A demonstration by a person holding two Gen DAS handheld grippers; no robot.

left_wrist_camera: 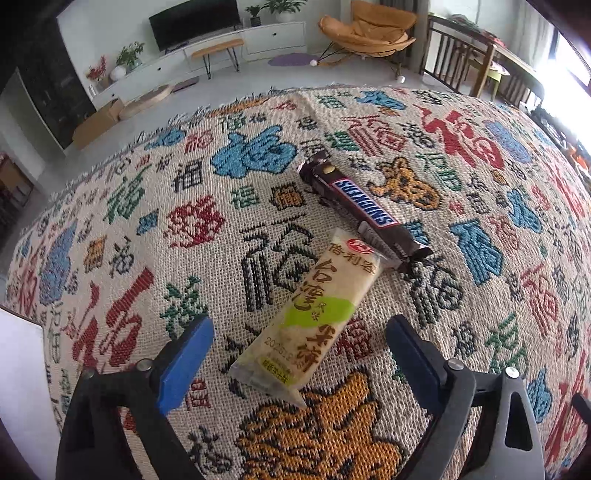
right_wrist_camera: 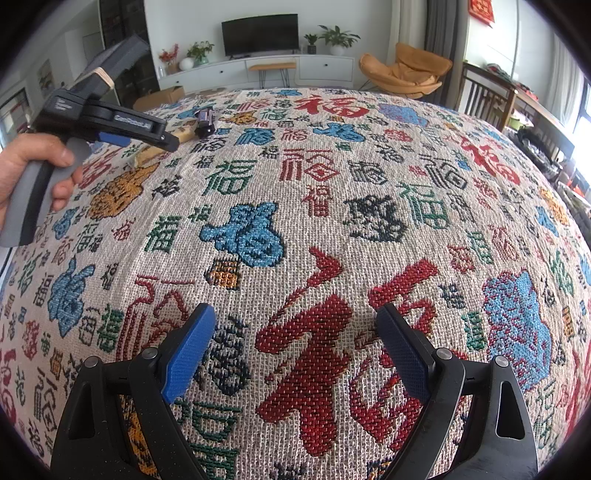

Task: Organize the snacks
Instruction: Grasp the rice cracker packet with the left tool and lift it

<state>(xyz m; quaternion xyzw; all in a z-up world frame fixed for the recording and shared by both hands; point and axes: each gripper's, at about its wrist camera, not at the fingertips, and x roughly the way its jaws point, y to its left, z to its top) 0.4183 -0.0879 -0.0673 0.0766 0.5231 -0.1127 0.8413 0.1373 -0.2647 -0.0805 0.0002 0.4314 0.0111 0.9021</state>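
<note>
Readable text:
- Brown candy bar (left_wrist_camera: pixel 364 206): "SNICKERS" in white letters on blue.
- Pale rice cracker packet (left_wrist_camera: pixel 314 317): "倍利客", "台湾", "米饼".
- Woven cloth (left_wrist_camera: pixel 110 229): "福" repeated in many colours and scripts.
- Left claw body (right_wrist_camera: pixel 131 123): small label, illegible.

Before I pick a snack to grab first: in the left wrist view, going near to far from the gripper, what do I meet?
left gripper → rice cracker pack → Snickers bar → far fringe of the woven cloth → TV.
</note>
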